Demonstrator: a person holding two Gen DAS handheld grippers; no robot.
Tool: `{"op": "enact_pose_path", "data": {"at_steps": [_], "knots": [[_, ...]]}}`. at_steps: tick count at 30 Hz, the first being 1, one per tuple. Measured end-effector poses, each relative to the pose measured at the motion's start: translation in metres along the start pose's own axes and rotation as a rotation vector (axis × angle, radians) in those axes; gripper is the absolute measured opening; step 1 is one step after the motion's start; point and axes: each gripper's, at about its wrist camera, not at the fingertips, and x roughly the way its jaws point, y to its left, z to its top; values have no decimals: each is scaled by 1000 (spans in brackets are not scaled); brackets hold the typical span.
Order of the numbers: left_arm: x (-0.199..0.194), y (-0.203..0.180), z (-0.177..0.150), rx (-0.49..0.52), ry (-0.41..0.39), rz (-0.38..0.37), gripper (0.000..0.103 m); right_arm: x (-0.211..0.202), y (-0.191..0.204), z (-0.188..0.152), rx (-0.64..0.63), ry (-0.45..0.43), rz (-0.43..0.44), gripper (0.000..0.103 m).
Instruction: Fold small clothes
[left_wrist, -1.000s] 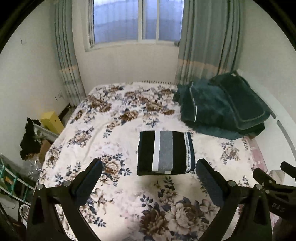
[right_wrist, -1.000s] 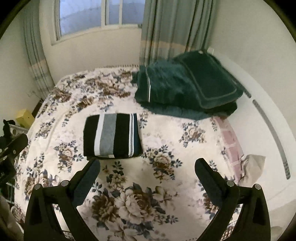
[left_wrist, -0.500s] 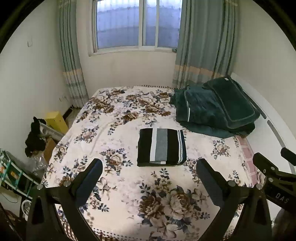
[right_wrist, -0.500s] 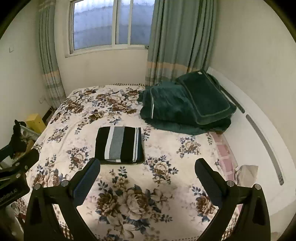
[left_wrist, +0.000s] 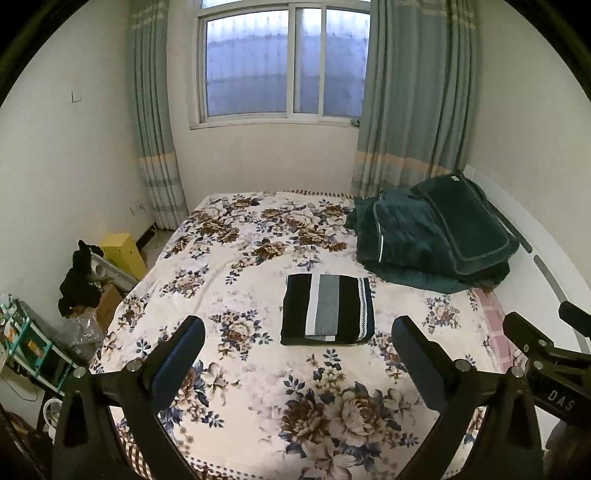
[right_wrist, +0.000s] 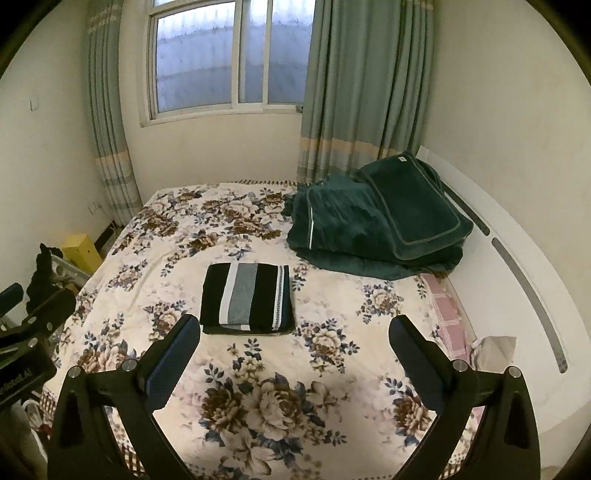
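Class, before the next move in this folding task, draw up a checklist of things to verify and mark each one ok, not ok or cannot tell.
1. Striped garment folded into a neat rectangle, edges roughly aligned: ok.
2. Garment lies flat on the floral bedspread, apart from the green blanket pile: ok.
3. Left tongs open and holding nothing: ok.
4. Right tongs open and holding nothing: ok.
5. Both tongs clear of the garment, touching no fabric: ok.
6. Another small garment waiting to be folded: cannot tell; none lies on the visible bedspread.
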Motion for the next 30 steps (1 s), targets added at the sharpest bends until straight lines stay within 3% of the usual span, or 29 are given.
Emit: {"op": "enact_pose_path", "data": {"at_steps": [30], "knots": [[-16,-4,-1,2,-6,35,103,-12,4,-2,-2,-4,32,103]]}}
